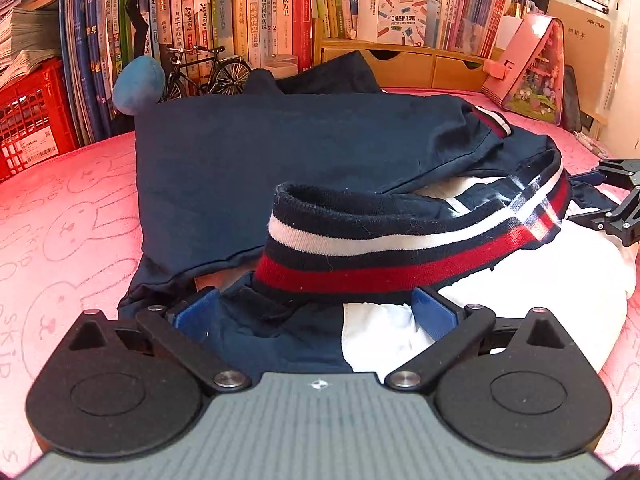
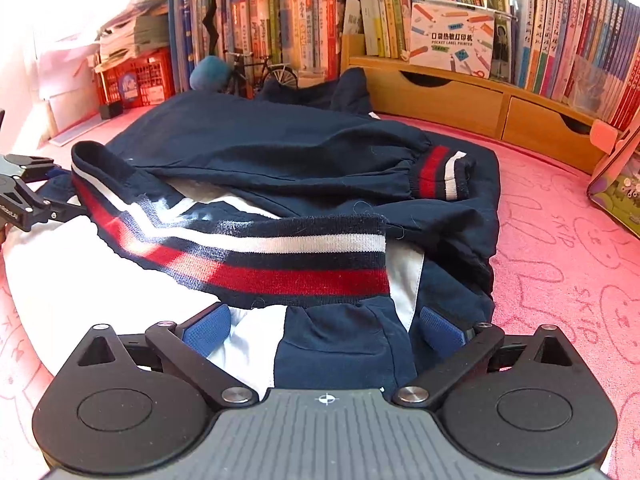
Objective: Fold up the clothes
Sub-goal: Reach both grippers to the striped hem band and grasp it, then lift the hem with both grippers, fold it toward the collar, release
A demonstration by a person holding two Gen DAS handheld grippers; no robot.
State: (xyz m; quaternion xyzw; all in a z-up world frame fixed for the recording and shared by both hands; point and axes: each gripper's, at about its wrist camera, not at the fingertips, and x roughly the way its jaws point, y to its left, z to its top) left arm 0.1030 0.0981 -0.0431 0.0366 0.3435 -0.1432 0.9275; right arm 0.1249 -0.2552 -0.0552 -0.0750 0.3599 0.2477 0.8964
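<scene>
A navy and white jacket (image 1: pixel 248 168) with a red, white and navy striped collar (image 1: pixel 380 248) lies partly folded on the pink towel (image 1: pixel 60 208). Its sleeves are folded across the body; one striped cuff (image 2: pixel 440 178) shows on the right. My left gripper (image 1: pixel 316 312) is open, its blue pads (image 1: pixel 198 312) spread over the jacket's near edge under the collar. My right gripper (image 2: pixel 324 328) is open too, its blue pads (image 2: pixel 442 330) spread over the near hem (image 2: pixel 340 344). The jacket (image 2: pixel 280 148) fills the right wrist view. Each gripper shows at the edge of the other's view.
Books (image 1: pixel 248 8) line the back. A red crate (image 1: pixel 28 120), a blue plush ball (image 1: pixel 138 84), a model bicycle (image 1: pixel 204 72), wooden drawers (image 2: pixel 480 104) and a pink house-shaped box (image 1: pixel 528 68) stand along the back edge of the towel.
</scene>
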